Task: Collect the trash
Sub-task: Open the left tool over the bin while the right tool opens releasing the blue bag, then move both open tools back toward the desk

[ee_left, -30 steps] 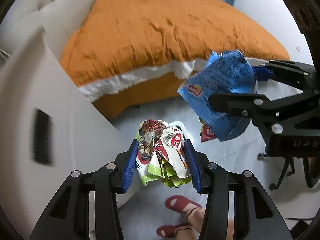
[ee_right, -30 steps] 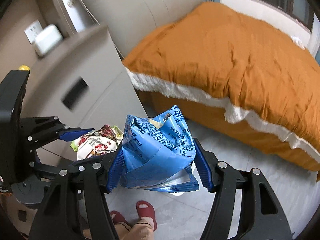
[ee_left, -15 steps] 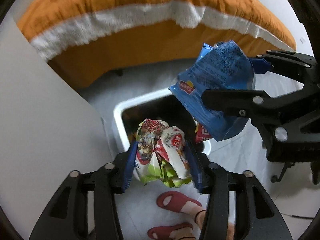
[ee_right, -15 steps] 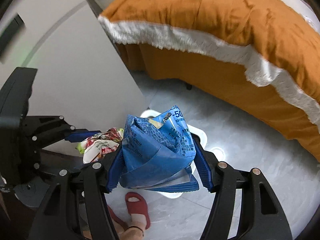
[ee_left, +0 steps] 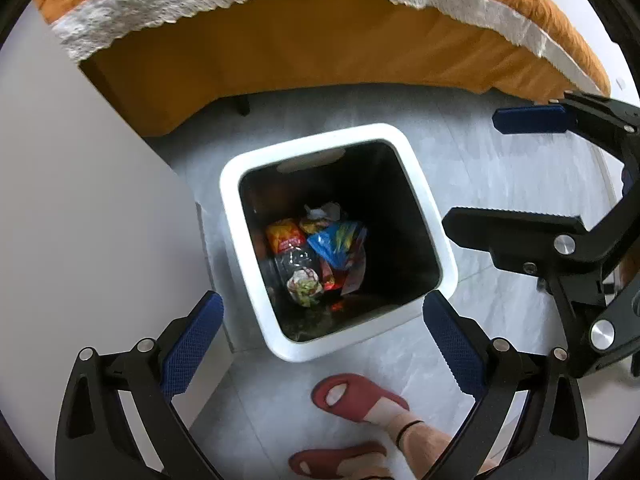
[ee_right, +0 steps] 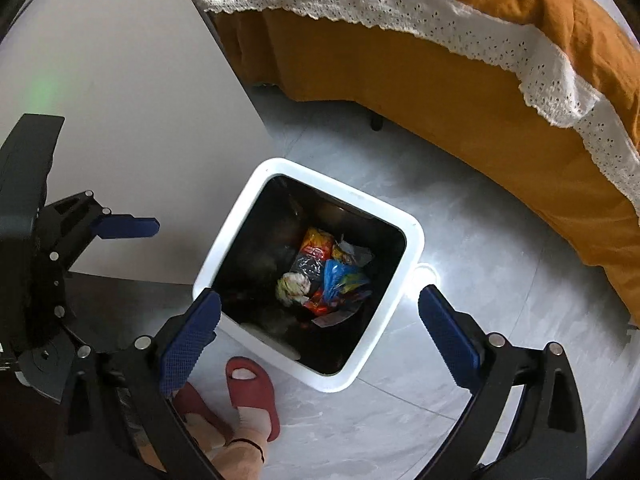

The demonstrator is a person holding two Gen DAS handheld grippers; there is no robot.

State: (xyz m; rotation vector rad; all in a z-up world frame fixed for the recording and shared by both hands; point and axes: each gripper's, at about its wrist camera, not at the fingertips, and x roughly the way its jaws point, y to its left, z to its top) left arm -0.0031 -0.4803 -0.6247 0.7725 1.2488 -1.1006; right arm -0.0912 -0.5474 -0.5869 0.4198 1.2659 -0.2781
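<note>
A white square trash bin (ee_left: 232, 208) with a black liner stands on the grey floor; it also shows in the right wrist view (ee_right: 412, 248). Inside lie a blue chip bag (ee_left: 340, 242) (ee_right: 338, 280), a crumpled green-and-white wrapper (ee_left: 304, 286) (ee_right: 292, 286), an orange packet (ee_left: 284, 238) (ee_right: 316, 244) and other wrappers. My left gripper (ee_left: 320, 340) is open and empty above the bin's near edge. My right gripper (ee_right: 316, 328) is open and empty above the bin; it also shows at the right of the left wrist view (ee_left: 516, 168).
A bed with an orange cover and white lace trim (ee_left: 320, 40) (ee_right: 480, 80) stands behind the bin. A white cabinet side (ee_left: 80, 200) (ee_right: 120, 120) is at the left. The person's feet in red slippers (ee_left: 360, 396) (ee_right: 252, 392) stand in front of the bin.
Both grippers have opened over the bin. The blue chip bag and the green-and-white wrapper have dropped from them into the bin. Both cameras now look steeper down.
</note>
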